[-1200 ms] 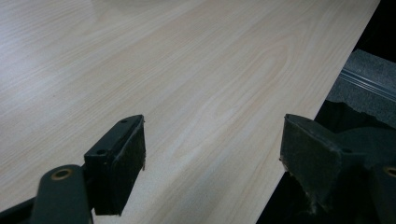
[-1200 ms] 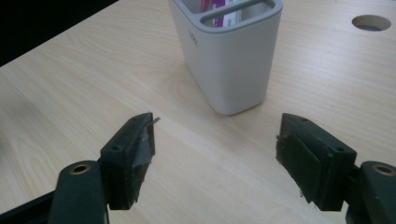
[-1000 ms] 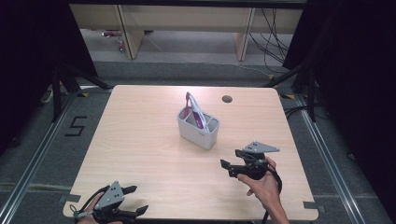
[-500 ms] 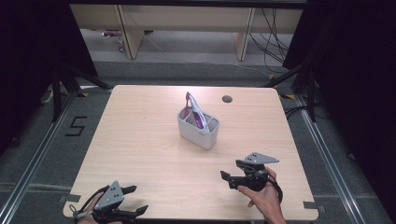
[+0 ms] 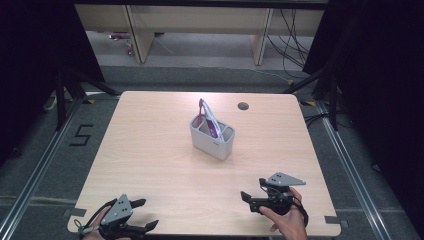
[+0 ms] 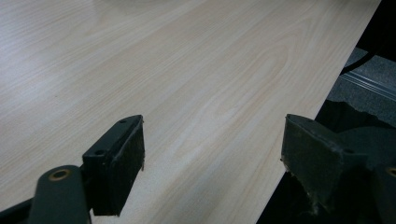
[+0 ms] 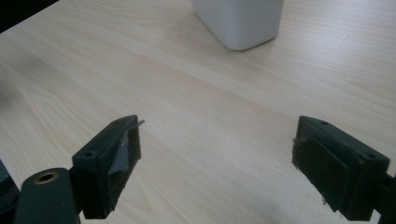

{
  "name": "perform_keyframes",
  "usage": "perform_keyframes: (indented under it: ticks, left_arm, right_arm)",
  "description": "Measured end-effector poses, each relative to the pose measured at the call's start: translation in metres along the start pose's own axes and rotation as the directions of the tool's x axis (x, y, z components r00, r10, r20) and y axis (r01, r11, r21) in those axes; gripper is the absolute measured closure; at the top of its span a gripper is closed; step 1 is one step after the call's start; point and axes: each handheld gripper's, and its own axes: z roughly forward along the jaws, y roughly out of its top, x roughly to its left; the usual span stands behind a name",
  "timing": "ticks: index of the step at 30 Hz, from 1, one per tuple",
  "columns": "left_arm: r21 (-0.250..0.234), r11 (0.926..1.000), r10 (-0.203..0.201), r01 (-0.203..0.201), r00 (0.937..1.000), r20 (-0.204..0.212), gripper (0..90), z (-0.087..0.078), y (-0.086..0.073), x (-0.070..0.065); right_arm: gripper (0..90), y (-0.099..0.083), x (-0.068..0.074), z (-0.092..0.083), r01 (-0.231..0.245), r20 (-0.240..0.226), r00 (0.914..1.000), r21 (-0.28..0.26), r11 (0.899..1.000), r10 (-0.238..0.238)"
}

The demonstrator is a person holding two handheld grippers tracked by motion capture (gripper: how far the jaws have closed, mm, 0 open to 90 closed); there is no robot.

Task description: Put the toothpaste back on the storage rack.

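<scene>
A white two-compartment holder (image 5: 213,140) stands at the table's middle, with a pink and purple packet (image 5: 210,121) leaning upright in its far compartment. My right gripper (image 5: 248,202) lies low near the front right of the table (image 5: 150,150) and points left. Its jaws have just been opening and now stand wide apart with nothing between them. In the right gripper view (image 7: 217,140) bare wood shows between the jaws and the holder's base (image 7: 239,23) sits ahead. My left gripper (image 5: 146,214) rests open at the front left corner; in its own view (image 6: 212,140) it spans the table's edge.
A round cable hole (image 5: 243,106) is set in the tabletop at the back right. Wooden shelving legs (image 5: 135,35) and cables (image 5: 295,30) lie on the floor beyond the table. A floor marking "5" (image 5: 80,135) lies to the left.
My right gripper has drawn back toward the table's front edge and sunk lower, farther from the holder. The left gripper has stayed in place.
</scene>
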Motion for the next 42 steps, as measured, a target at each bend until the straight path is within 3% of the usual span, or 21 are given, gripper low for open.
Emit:
perform_keyframes:
  ticks: [2, 10, 11, 12, 14, 15, 16, 18, 19, 21, 27, 30, 31, 32, 33, 35, 36, 37, 39, 41, 42]
  left_arm:
    - [0.013, 0.9999, 0.01, -0.01, 0.9999, -0.003, 20.4, -0.001, 0.0, 0.001]
    - [-0.003, 1.0, -0.001, 0.001, 1.0, -0.001, 19.6, 0.001, 0.0, 0.0]
    - [0.002, 1.0, -0.001, 0.001, 1.0, -0.003, 19.5, 0.0, 0.0, 0.0]
    - [0.006, 1.0, 0.0, 0.0, 1.0, -0.01, 19.2, 0.0, 0.0, 0.0]
    - [0.013, 0.9999, 0.004, -0.004, 0.9999, -0.012, 18.3, 0.0, -0.001, 0.001]
    - [0.014, 0.9999, 0.005, -0.004, 0.9999, -0.013, 18.3, 0.0, -0.001, 0.001]
    - [0.012, 0.9999, 0.004, -0.004, 0.9999, -0.014, 18.2, 0.0, -0.001, 0.001]
    - [0.011, 0.9999, 0.004, -0.004, 0.9999, -0.015, 18.2, 0.0, -0.001, 0.001]
    - [0.012, 0.9999, 0.005, -0.005, 0.9999, -0.015, 18.1, 0.0, -0.001, 0.001]
    - [0.01, 0.9999, 0.004, -0.004, 1.0, -0.009, 18.1, 0.0, -0.001, 0.002]
    - [0.013, 0.9999, 0.003, -0.003, 0.9999, -0.014, 17.8, 0.0, -0.001, 0.002]
    - [0.013, 0.9999, 0.005, -0.005, 0.9999, -0.015, 17.8, 0.0, -0.001, 0.002]
    - [0.012, 0.9999, 0.001, -0.001, 0.9999, -0.01, 17.8, 0.001, -0.001, 0.002]
    - [0.013, 0.9999, 0.003, -0.003, 0.9999, -0.01, 17.8, 0.001, -0.001, 0.002]
    - [0.009, 1.0, -0.001, 0.001, 1.0, -0.01, 17.8, 0.001, -0.001, 0.001]
    - [0.014, 0.9999, 0.005, -0.004, 0.9999, -0.01, 17.8, 0.001, -0.001, 0.002]
    - [0.014, 0.9999, 0.004, -0.004, 0.9999, -0.01, 17.8, 0.001, -0.001, 0.002]
    - [0.021, 0.9997, 0.011, -0.01, 0.9999, -0.013, 17.8, 0.0, -0.001, 0.002]
    - [0.014, 0.9999, -0.001, 0.001, 0.9999, -0.015, 17.8, 0.001, -0.001, 0.001]
    - [0.015, 0.9999, 0.001, 0.0, 0.9999, -0.014, 17.8, 0.001, -0.001, 0.001]
    - [0.015, 0.9999, 0.001, 0.0, 0.9999, -0.015, 17.8, 0.001, -0.001, 0.001]
  right_arm:
    - [15.7, -0.004, 0.003, -0.002, -0.044, -0.006, 0.999, 0.002, 0.999, 0.044]
    - [15.7, -0.015, 0.008, -0.008, -0.004, -0.005, 1.0, -0.017, 1.0, 0.004]
    - [15.7, -0.016, 0.012, -0.008, -0.043, -0.015, 0.999, -0.01, 0.999, 0.043]
    - [15.7, -0.017, 0.01, -0.007, -0.014, -0.02, 0.9997, -0.011, 1.0, 0.014]
    - [15.7, -0.02, 0.014, -0.01, -0.052, -0.009, 0.9986, 0.009, 0.999, 0.052]
    - [15.7, -0.021, 0.011, -0.011, -0.014, -0.002, 0.9999, -0.002, 1.0, 0.014]
    - [15.7, -0.023, 0.014, -0.011, -0.046, -0.006, 0.9989, -0.006, 0.999, 0.046]
    - [15.7, -0.025, 0.011, -0.012, -0.009, -0.002, 1.0, -0.006, 1.0, 0.009]
    - [15.7, -0.027, 0.012, -0.012, -0.032, -0.03, 0.9991, 0.002, 0.999, 0.032]
    - [15.8, -0.03, 0.017, -0.016, -0.073, 0.0, 0.9973, 0.029, 0.997, 0.073]
    - [15.7, -0.039, 0.018, -0.017, -0.029, -0.004, 0.9996, 0.021, 0.999, 0.029]
    - [15.7, -0.043, 0.024, -0.018, -0.071, -0.022, 0.9972, 0.033, 0.997, 0.072]
    - [15.7, -0.043, 0.022, -0.018, -0.039, -0.03, 0.9987, 0.034, 0.999, 0.041]
    - [15.7, -0.044, 0.026, -0.019, -0.089, -0.041, 0.995, 0.056, 0.994, 0.091]
    - [15.8, -0.045, 0.023, -0.017, -0.022, -0.026, 0.9994, 0.031, 0.999, 0.023]
    - [15.8, -0.046, 0.027, -0.018, -0.062, -0.023, 0.9978, 0.035, 0.997, 0.063]
    - [15.8, -0.046, 0.025, -0.019, -0.023, -0.023, 0.9994, 0.031, 0.999, 0.024]
    - [15.8, -0.047, 0.028, -0.019, -0.063, -0.022, 0.9977, 0.04, 0.997, 0.064]
    - [15.7, -0.048, 0.026, -0.02, -0.027, -0.019, 0.9994, 0.037, 0.999, 0.028]
    - [15.8, -0.049, 0.03, -0.02, -0.078, -0.033, 0.9962, 0.049, 0.996, 0.08]
    - [15.7, -0.049, 0.028, -0.022, -0.039, -0.013, 0.9991, 0.053, 0.998, 0.04]
